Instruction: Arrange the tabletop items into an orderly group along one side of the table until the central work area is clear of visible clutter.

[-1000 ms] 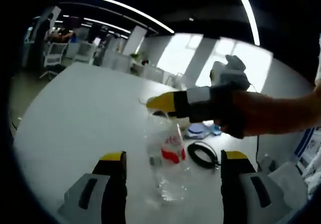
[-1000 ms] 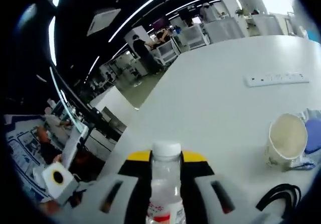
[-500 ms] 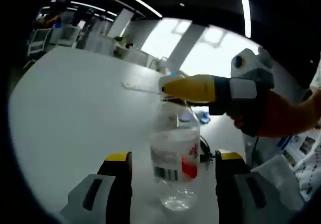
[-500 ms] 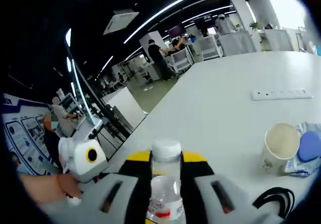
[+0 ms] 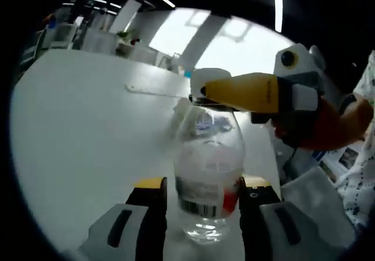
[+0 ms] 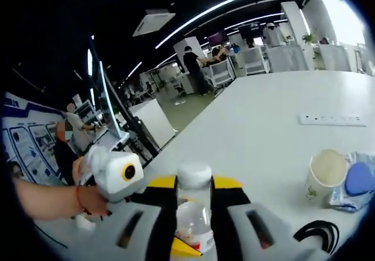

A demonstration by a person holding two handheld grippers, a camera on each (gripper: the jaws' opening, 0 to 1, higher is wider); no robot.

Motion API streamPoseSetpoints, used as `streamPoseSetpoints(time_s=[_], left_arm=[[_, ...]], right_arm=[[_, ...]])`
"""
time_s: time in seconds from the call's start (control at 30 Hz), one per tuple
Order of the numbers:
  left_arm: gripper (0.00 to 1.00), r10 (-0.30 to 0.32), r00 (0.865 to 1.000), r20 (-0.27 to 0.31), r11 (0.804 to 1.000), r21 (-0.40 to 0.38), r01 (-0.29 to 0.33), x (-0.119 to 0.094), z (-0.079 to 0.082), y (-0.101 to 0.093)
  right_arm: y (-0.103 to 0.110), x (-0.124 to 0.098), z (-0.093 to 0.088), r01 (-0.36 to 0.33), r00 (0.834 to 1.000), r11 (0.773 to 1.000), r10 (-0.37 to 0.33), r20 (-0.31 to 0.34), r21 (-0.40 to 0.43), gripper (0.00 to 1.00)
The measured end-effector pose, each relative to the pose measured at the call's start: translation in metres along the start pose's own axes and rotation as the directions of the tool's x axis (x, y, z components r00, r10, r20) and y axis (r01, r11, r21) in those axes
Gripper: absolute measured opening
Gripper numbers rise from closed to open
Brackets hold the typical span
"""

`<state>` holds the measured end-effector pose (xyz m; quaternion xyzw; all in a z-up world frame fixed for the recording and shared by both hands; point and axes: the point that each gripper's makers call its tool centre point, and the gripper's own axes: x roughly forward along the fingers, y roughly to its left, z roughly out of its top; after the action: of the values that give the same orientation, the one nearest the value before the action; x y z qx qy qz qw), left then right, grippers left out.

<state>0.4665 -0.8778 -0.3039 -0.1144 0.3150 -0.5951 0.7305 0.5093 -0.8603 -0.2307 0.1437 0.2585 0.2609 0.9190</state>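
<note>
The right gripper (image 6: pixel 194 186) has its jaws clamped on the neck of the clear water bottle (image 5: pixel 206 173), which stands upright on the white tabletop (image 5: pixel 82 132). The left gripper (image 5: pixel 202 185) has its jaws closed in against the bottle's labelled body. A paper cup (image 6: pixel 326 175), a blue packet (image 6: pixel 354 182) and a black cable (image 6: pixel 319 234) lie toward one tabletop edge.

Clear upright bottle (image 5: pixel 206 173), white-capped
</note>
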Motion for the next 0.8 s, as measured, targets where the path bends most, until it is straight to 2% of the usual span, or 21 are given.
streamPoseSetpoints(time_s=[0.07,0.1,0.57,0.8], left_arm=[[0.38,-0.040,0.999,-0.007,0.999,0.026,0.040,0.000,-0.001,-0.009],[0.38,-0.014,1.000,-0.012,0.999,0.036,0.015,0.000,-0.002,-0.006],[0.35,-0.024,0.999,-0.026,0.997,0.076,0.026,0.006,0.000,-0.011],[0.35,-0.031,0.999,-0.004,0.994,0.108,0.032,0.013,0.013,-0.014]], right_arm=[[0.001,-0.002,-0.001,-0.002,1.000,1.000,0.002,0.003,-0.007,0.18],[0.002,-0.003,-0.001,-0.005,1.000,1.000,0.005,0.001,-0.015,0.18],[-0.002,-0.012,0.000,0.007,1.000,1.000,-0.007,0.016,-0.028,0.18],[-0.008,-0.020,0.013,0.012,0.999,0.999,-0.010,0.046,-0.040,0.18]])
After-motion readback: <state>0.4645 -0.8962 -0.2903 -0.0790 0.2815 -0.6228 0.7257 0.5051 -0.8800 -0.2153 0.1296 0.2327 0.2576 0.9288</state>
